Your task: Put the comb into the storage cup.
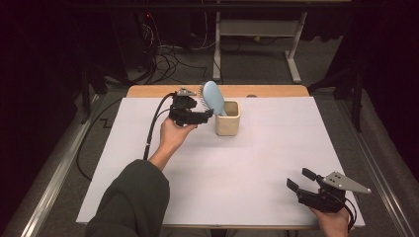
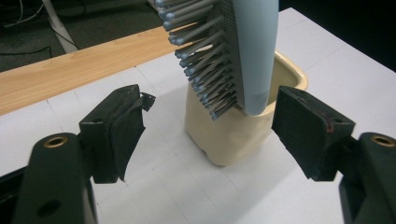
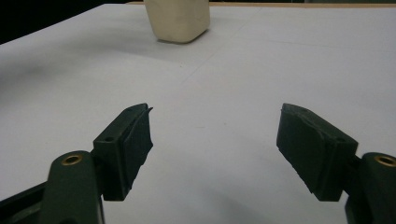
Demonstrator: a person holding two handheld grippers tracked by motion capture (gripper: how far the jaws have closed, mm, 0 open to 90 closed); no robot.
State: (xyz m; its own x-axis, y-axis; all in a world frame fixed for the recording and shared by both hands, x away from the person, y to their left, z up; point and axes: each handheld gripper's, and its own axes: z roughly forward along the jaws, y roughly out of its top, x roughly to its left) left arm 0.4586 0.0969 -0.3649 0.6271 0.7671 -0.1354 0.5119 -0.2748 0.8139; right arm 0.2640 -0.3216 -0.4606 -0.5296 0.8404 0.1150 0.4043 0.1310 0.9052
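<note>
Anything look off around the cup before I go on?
The blue hairbrush stands handle-down in the cream cup, leaning left over its rim, so it looks top-heavy. The left gripper's pad looks frayed at its edge. Nothing spilled.

Matt pale-blue plastic hairbrush (image 2: 254,51) w/ grey bristles stood in smooth cream cup (image 2: 233,135); white paper-like sheet (image 1: 237,168) covered wood-grain tabletop (image 1: 148,91); gripper pads (image 2: 128,130) looked matt black rubber
</note>
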